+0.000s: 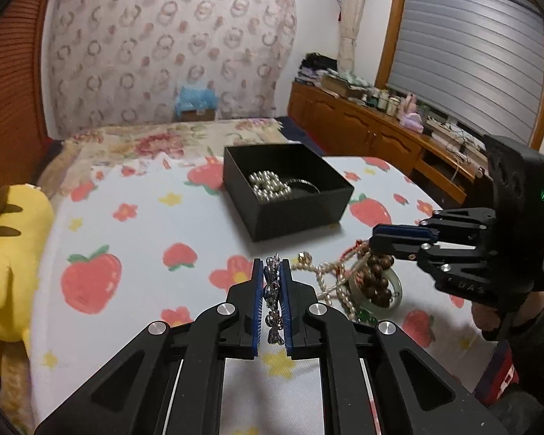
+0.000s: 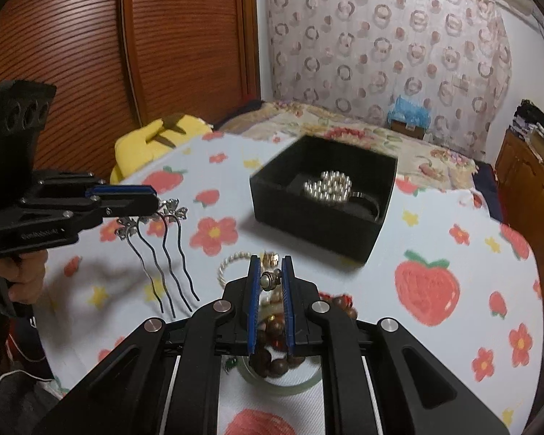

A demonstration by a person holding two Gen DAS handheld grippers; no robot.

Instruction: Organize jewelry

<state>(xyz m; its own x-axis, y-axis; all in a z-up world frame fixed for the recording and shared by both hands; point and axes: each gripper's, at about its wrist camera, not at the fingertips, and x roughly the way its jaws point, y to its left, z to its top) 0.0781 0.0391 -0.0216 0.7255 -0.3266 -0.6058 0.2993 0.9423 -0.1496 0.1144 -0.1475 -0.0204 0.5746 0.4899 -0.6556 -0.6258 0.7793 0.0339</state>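
My left gripper [image 1: 272, 268] is shut on a silver hair comb [image 1: 273, 291]; the right wrist view shows the comb [image 2: 163, 239] held above the cloth, its wavy prongs hanging down from the left gripper [image 2: 156, 199]. My right gripper [image 2: 271, 266] is shut on a small gold and pearl earring [image 2: 269, 280], above a pile of brown wooden beads [image 2: 272, 348], a pearl string [image 2: 232, 259] and a jade bangle [image 2: 279, 386]. The black box [image 1: 290, 195] holds a pearl piece [image 1: 270, 185] and a dark ring. In the left view the right gripper [image 1: 375, 241] hovers over the pile [image 1: 366, 282].
A strawberry-print cloth [image 1: 134, 239] covers the table. A yellow plush toy [image 1: 11, 253] lies at its left edge. A bed with floral cover [image 1: 145, 141] is behind, a wooden cabinet [image 1: 362, 127] with clutter at the right, a wooden shutter door [image 2: 72, 54] to the left.
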